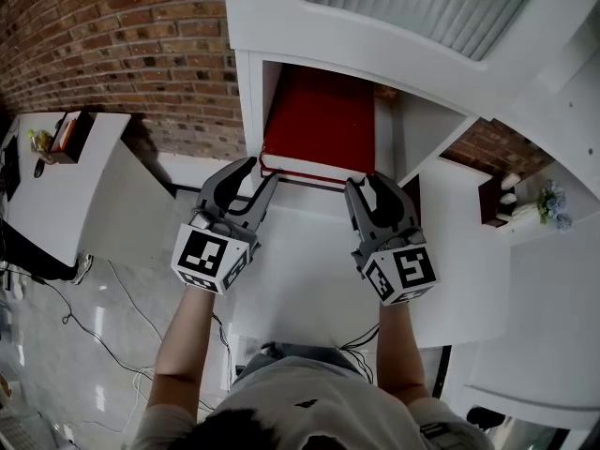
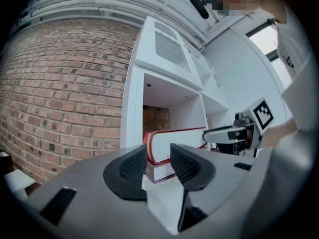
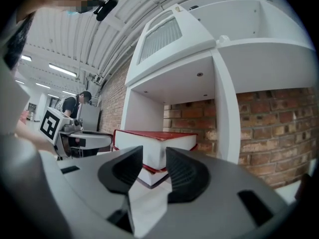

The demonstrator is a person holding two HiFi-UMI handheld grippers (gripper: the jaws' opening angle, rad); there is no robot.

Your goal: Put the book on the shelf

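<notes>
book, thick, red-covered, white-edged

A red brick wall backs the scene. At its foot on the left stands a white table, with a small brown box at the table's wall-side end. Farther out from the wall, thin cables trail across the pale glossy floor. Along the wall to the right sit pale blue flowers. In the right gripper view, a person in dark clothes stands far down the wall, under strip lights.
</notes>
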